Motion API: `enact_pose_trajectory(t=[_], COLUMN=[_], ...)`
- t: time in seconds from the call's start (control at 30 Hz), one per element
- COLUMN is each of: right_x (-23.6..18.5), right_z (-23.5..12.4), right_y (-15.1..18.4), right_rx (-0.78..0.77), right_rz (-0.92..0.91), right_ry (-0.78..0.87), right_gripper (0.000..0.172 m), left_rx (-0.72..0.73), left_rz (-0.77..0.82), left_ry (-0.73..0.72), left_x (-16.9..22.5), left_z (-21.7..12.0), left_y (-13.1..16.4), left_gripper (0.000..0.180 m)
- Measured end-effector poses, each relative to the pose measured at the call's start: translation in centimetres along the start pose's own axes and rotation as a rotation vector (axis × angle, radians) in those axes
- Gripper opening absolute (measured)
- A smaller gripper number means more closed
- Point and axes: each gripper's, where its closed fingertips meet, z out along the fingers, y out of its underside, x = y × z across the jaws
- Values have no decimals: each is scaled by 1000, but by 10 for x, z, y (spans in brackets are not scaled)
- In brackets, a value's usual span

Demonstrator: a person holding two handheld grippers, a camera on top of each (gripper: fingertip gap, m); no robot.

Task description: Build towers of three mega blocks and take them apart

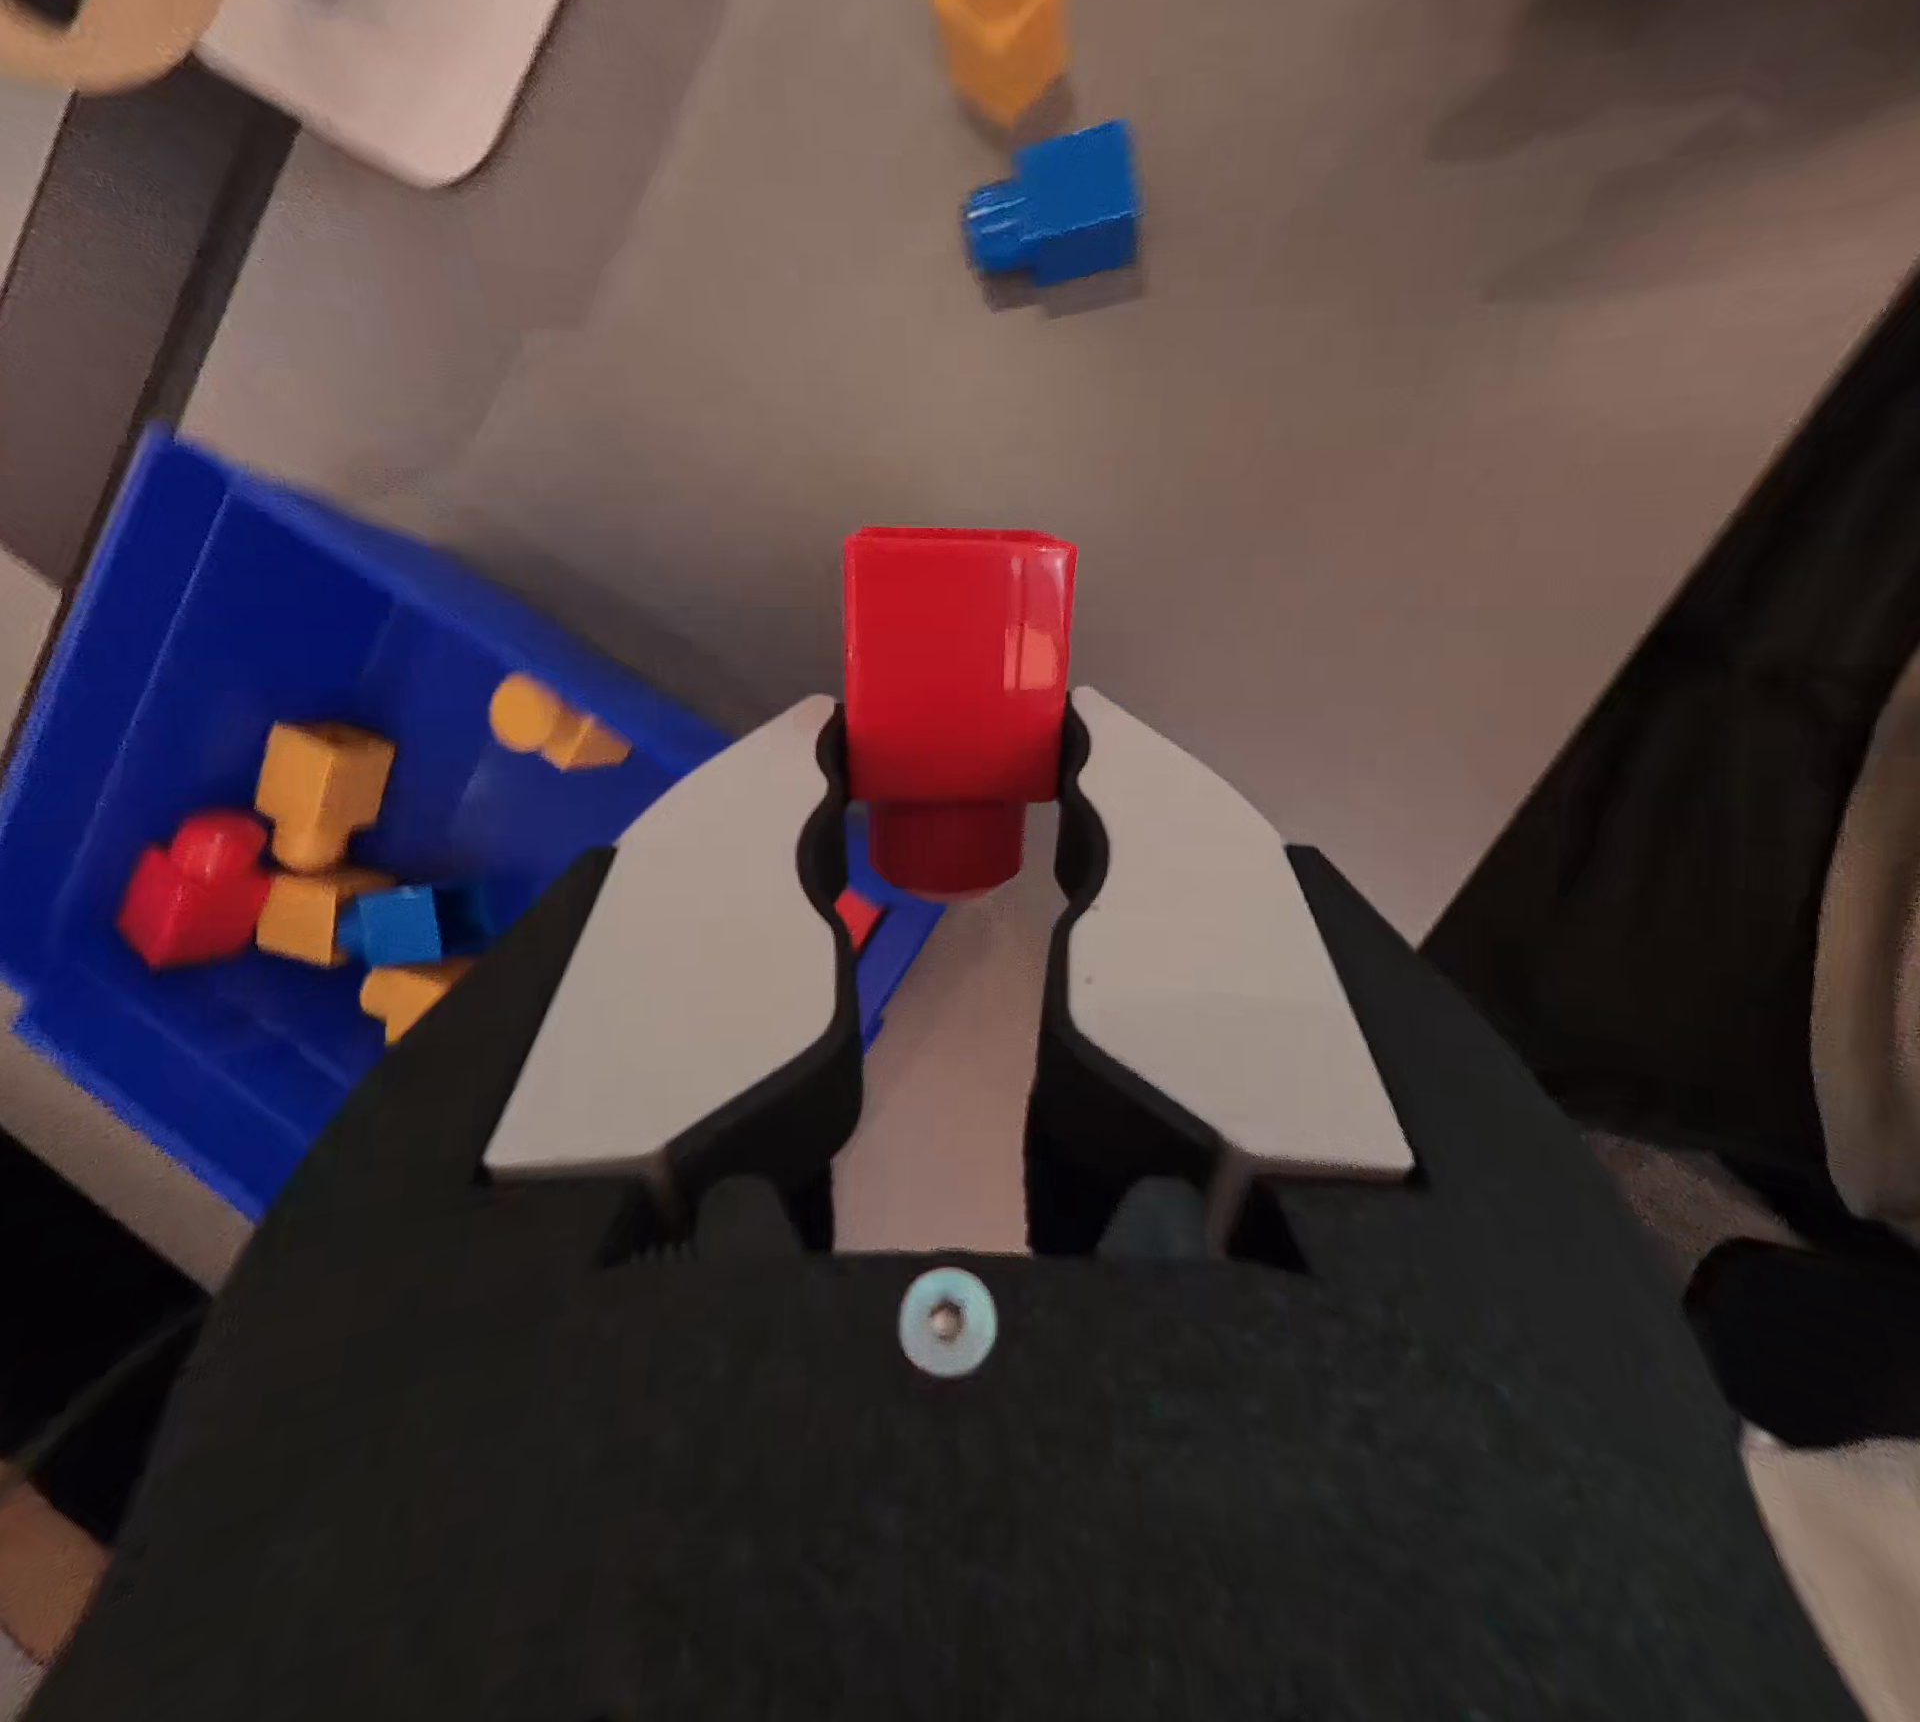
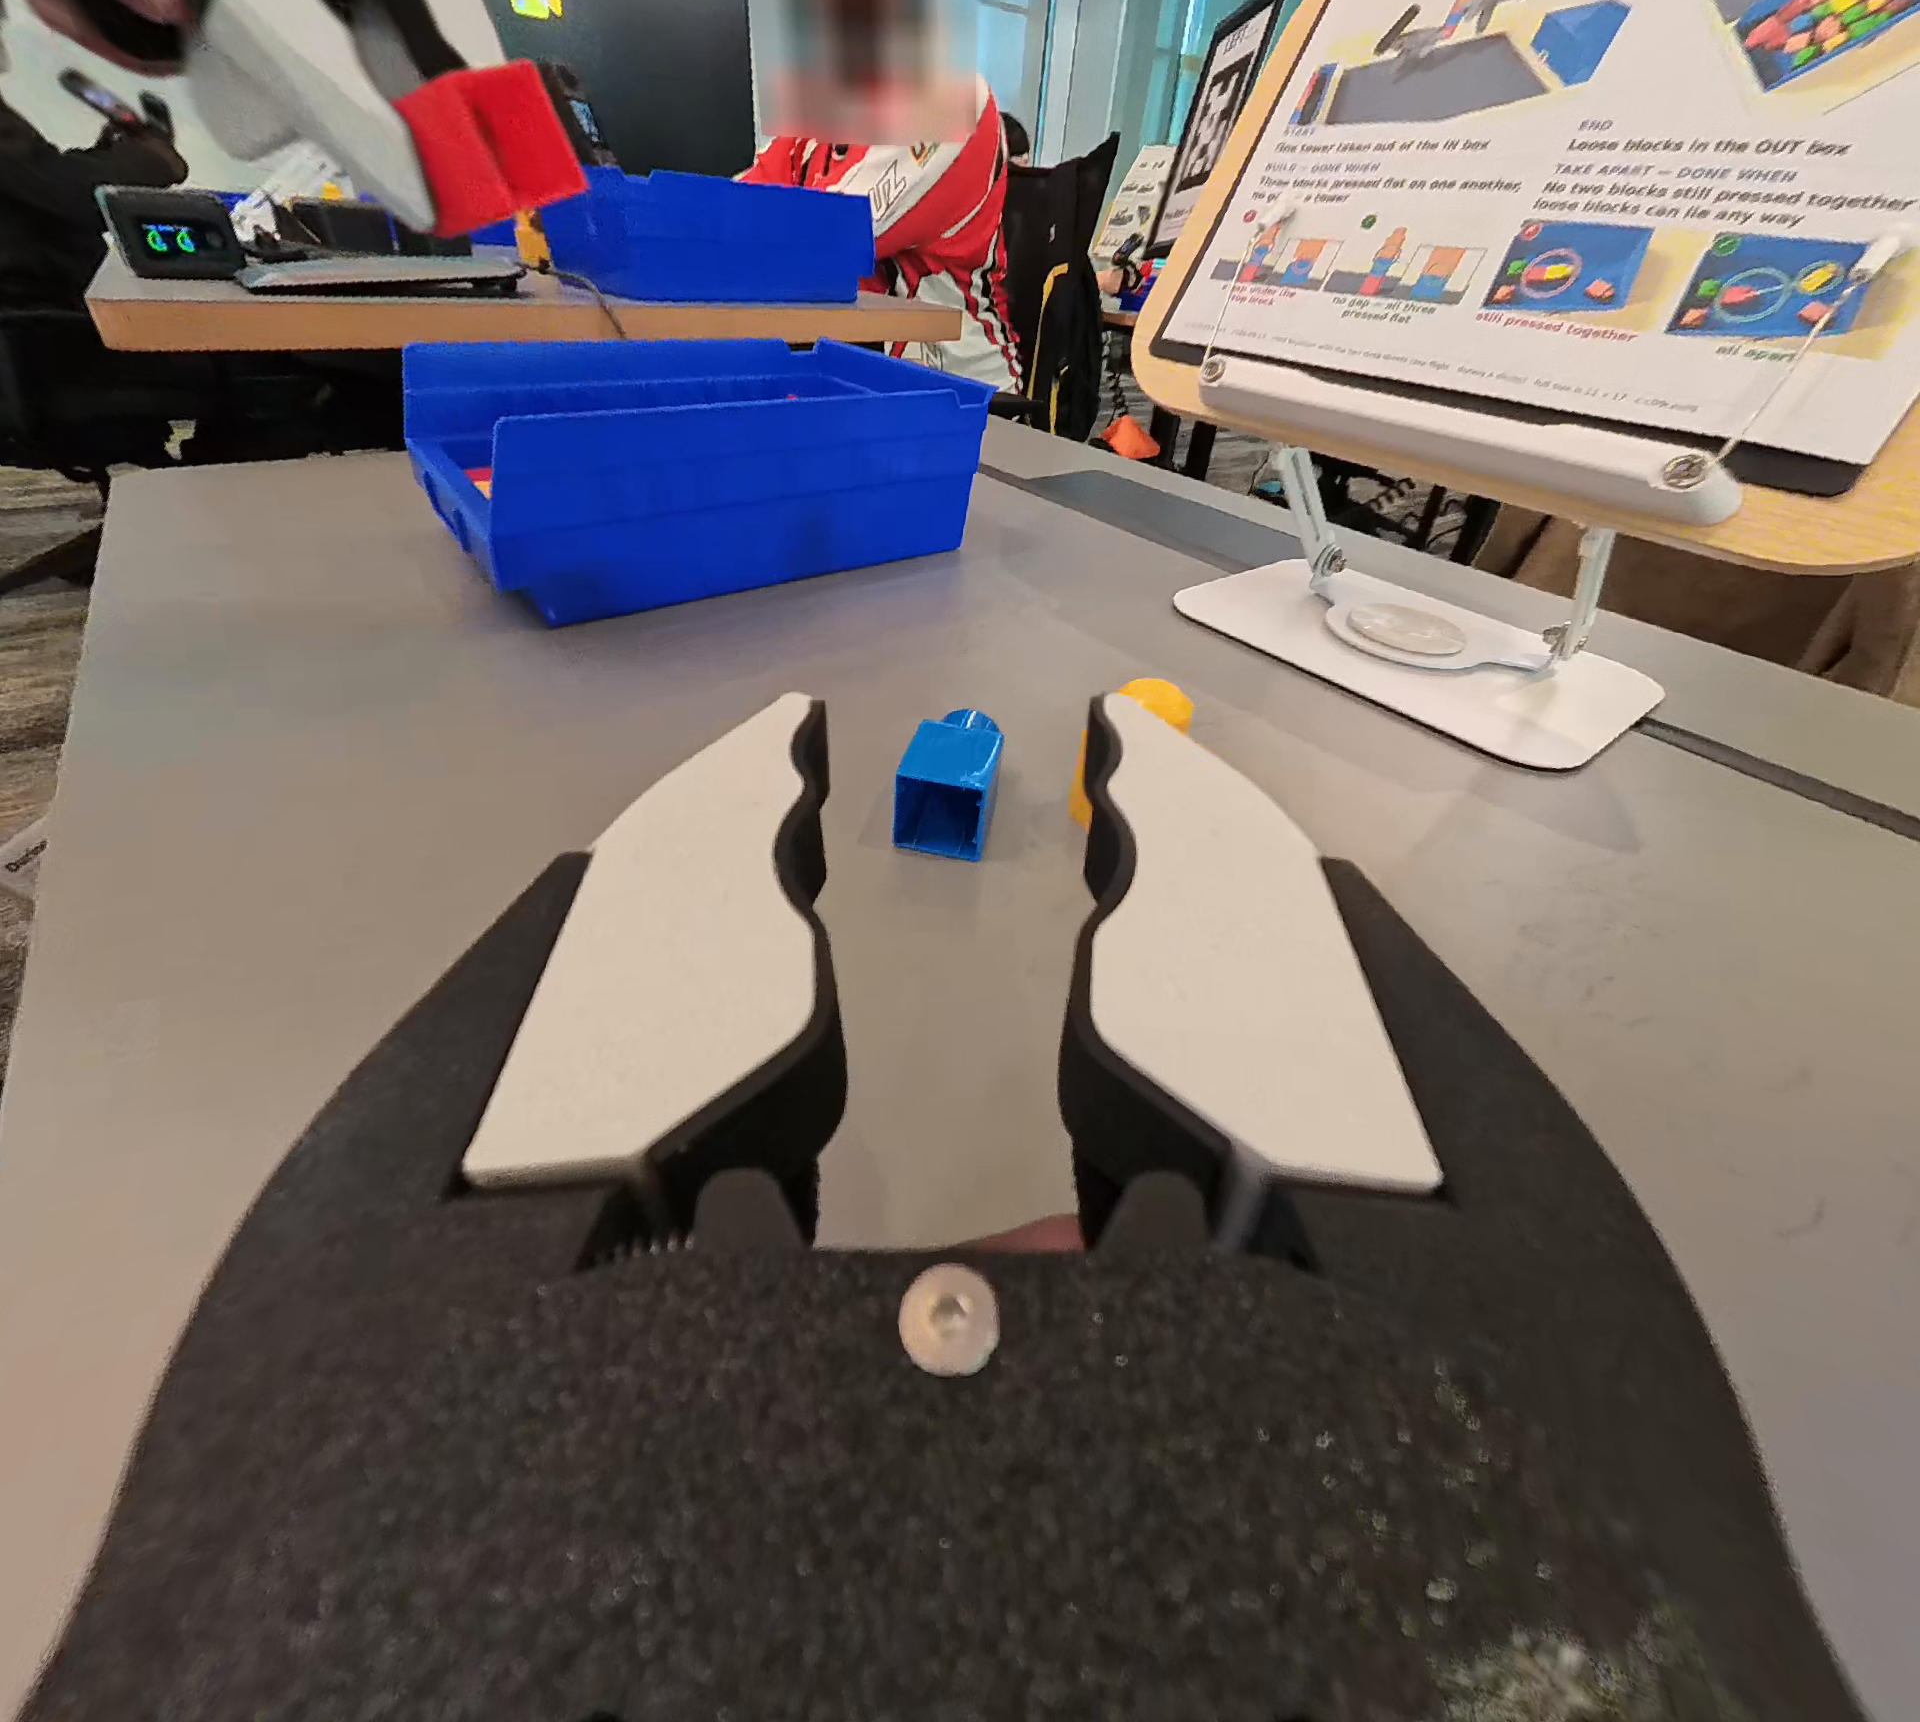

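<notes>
Right wrist view: smooth grey tabletop point(image 2: 312, 737) in an open workroom, bearing a white-based document stand point(image 2: 1423, 664) and an open blue plastic bin point(image 2: 707, 488) of loose yellow, red and blue blocks point(image 1: 312, 851). Right gripper point(image 2: 951, 768) spread above a lying blue block point(image 2: 945, 789); yellow block point(image 1: 997, 10) beside. Left gripper point(image 1: 951, 758) pinches a red block point(image 1: 951, 664) aloft.
</notes>
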Motion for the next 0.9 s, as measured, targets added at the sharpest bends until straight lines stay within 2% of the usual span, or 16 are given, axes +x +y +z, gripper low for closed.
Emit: enact_pose_trajectory(t=[0.1,0.23,0.37,0.5,0.7,0.9], right_x=[3,6,5,5,5,5], right_z=[-3,-6,-8,-9,-7,-6], right_y=[-2,-4,-4,-3,-1,0], right_rx=[14,23,26,23,10,1], right_rz=[14,26,30,35,56,51], right_ry=[6,16,16,10,1,2], right_gripper=[47,46,46,46,46,46], left_rx=[-78,-236,-247,-237,-252,-191], left_rz=[166,338,370,354,352,329], left_ry=[46,103,185,215,213,223], left_x=[48,89,106,104,100,99], left_z=[25,89,146,184,211,212], left_y=[-26,-34,-50,-62,-58,-60], left_gripper=[37,37,37,37,37,39])
